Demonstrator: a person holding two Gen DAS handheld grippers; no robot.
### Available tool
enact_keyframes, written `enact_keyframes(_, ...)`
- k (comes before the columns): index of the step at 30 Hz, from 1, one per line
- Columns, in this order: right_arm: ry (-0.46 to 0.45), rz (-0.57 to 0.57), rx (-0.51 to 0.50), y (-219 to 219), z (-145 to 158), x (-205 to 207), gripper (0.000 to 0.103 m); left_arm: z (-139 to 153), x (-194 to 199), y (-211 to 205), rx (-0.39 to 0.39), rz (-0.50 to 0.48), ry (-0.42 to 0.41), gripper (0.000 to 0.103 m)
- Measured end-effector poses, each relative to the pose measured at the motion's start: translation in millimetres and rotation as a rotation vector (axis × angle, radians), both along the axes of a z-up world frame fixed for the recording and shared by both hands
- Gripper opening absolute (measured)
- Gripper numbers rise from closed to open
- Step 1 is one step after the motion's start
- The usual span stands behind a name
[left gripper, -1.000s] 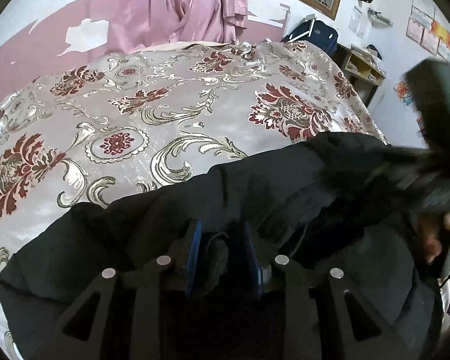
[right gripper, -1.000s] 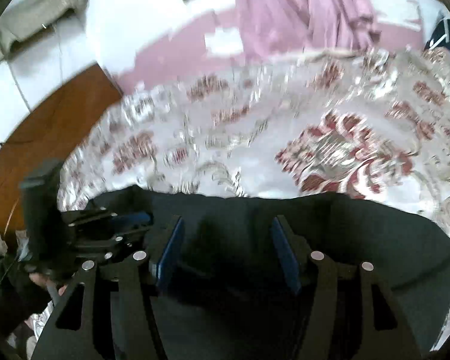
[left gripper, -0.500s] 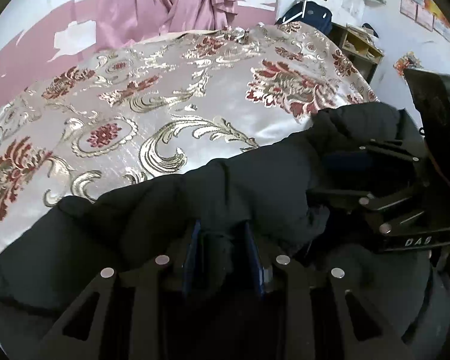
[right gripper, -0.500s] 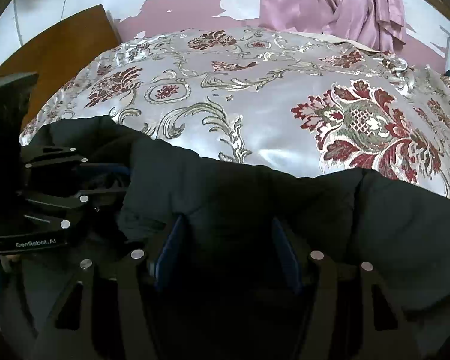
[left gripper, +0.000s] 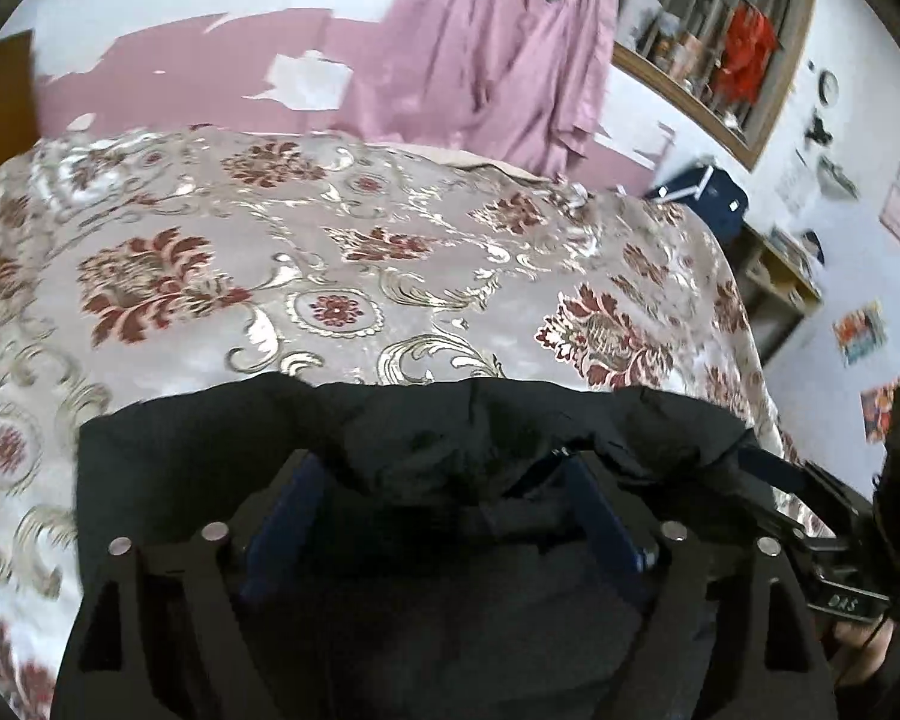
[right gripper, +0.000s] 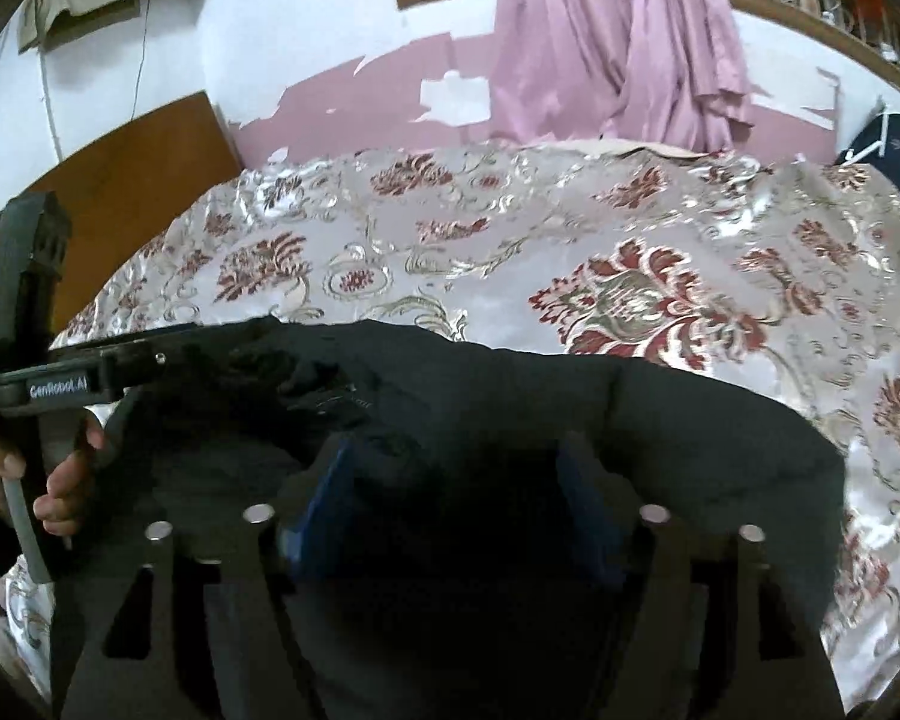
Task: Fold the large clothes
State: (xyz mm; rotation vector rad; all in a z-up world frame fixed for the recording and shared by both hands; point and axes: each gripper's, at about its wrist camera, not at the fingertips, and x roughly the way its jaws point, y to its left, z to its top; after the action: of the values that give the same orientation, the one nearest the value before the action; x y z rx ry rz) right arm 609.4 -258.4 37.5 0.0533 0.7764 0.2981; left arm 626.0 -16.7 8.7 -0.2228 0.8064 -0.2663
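Two grippers sit side by side over a black jacket (left gripper: 210, 456) lying on the near part of the bed. The left gripper (left gripper: 444, 474) has its jaws opening, fingers spread wide with bunched fabric lying loose between them, pads not pressing it. The right gripper (right gripper: 456, 474) is opening too, the same dark cloth between its blue pads (right gripper: 324, 498), apparently not pinched. The jacket's far edge runs just ahead of both sets of fingertips. Beyond that edge the floral bedspread (left gripper: 342, 252) lies bare, all the way to the pink curtain (right gripper: 618, 36). A hand (right gripper: 42, 474) grips the left tool's handle.
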Motion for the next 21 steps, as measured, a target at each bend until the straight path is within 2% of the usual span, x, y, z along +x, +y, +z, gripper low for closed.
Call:
enact_keyframes(3,-0.033,-0.023,0.002,-3.6,17.4,-17.4,0.075,16.4,-24.2,2.6,-0.004,0.035,-0.035,0.095)
enact_keyframes(7,-0.085,-0.065,0.008,-9.8,45.3,-46.1,0.091,40.7,-60.9,6.4,-0.002,0.078,-0.084,0.103)
enact_keyframes(11,-0.129,-0.098,0.014,-14.4,72.2,-79.3,0.098,65.7,-99.4,8.9,0.011,0.092,-0.152,0.103)
enact_keyframes(21,-0.240,-0.098,0.025,-14.2,126.5,-183.0,0.101,113.1,-215.6,1.5,0.068,0.085,-0.305,0.103)
